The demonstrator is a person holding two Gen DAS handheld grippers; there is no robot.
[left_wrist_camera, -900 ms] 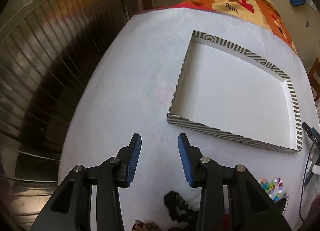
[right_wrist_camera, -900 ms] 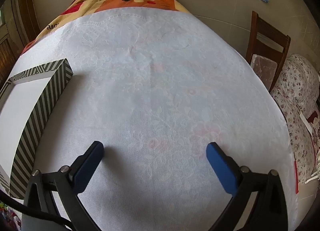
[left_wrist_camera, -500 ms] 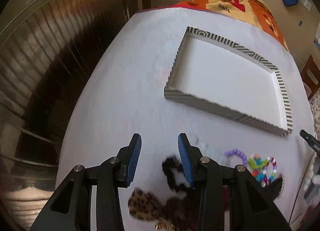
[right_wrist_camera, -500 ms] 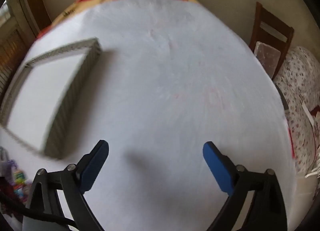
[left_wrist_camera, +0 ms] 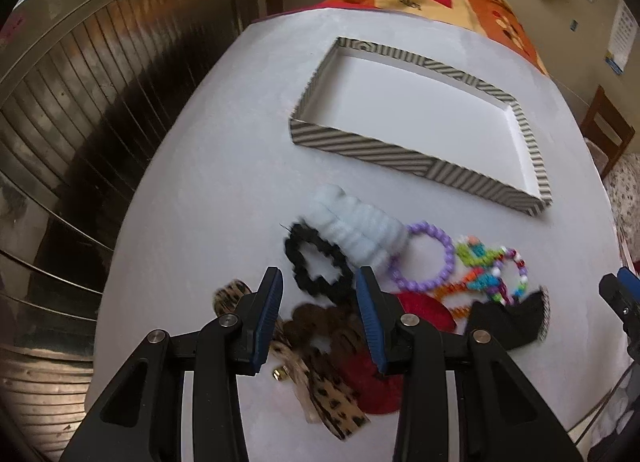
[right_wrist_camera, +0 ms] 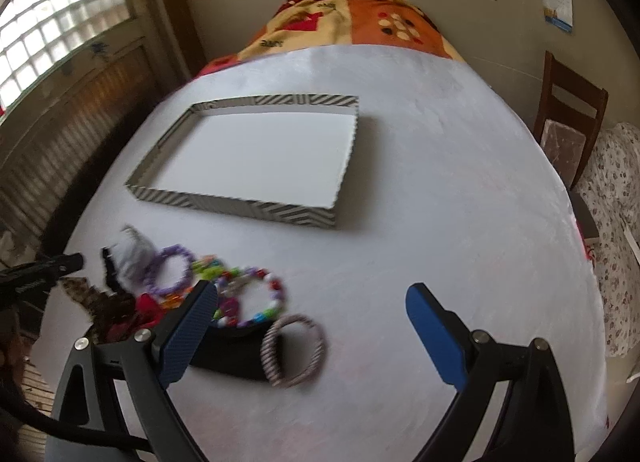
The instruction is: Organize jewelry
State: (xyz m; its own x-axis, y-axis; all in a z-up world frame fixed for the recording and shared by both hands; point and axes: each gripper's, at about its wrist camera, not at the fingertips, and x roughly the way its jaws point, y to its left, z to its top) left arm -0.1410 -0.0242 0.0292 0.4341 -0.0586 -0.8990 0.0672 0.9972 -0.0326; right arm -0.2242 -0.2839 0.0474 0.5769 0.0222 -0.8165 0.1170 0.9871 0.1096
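The jewelry lies in a loose pile on the white tablecloth, just on the near side of the striped tray, whose white floor is bare. In the pile, a black scrunchie touches a pale blue scrunchie behind it. To their right sits a purple bead bracelet, then a multicoloured bead bracelet and some bright beadwork too blurred to sort out. Nearer lie a leopard-print hair tie, something brown, something red, and a black band with a striped bangle over its right end.

The left gripper hangs above the left part of the pile, its jaws apart with nothing clamped; the black scrunchie shows through the gap. The right gripper stands with jaws spread wide and empty above the striped bangle. Far off, an orange patterned blanket covers the table's far end, and a wooden chair stands to the right.
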